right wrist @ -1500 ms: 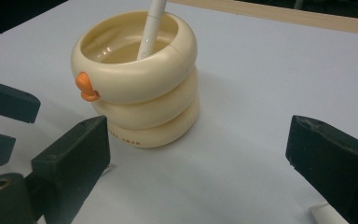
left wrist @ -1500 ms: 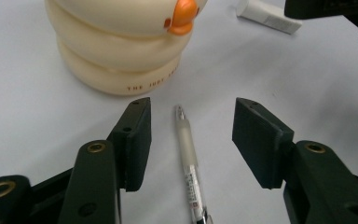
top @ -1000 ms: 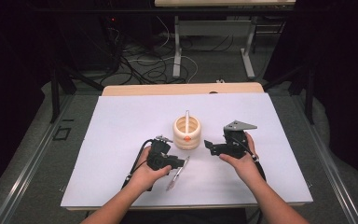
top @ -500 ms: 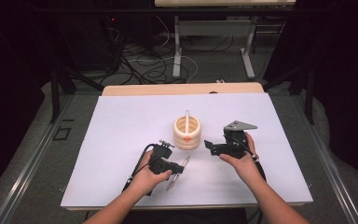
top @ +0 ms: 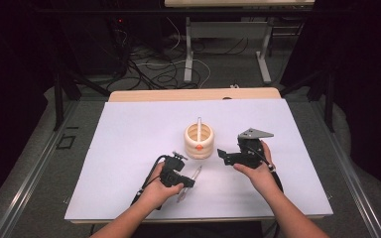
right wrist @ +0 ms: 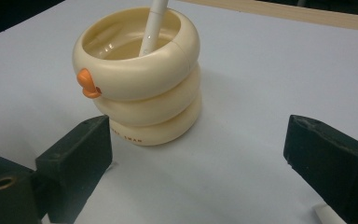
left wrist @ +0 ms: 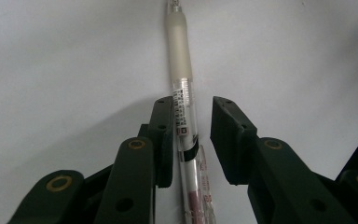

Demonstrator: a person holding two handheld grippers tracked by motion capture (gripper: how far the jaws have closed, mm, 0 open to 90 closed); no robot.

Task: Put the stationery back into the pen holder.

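Left gripper (left wrist: 192, 135) straddles the clear pen (left wrist: 182, 100) flat on the table (top: 129, 129), jaws apart, not yet pinching — likely lining up a grasp. Right gripper (right wrist: 198, 158) waits wide open facing the cream holder (right wrist: 142, 74), probably ready to steady it.

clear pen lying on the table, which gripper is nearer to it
Left. The left gripper has its open jaws on either side of the clear pen. The right gripper sits off to the pen's right, facing the cream pen holder.
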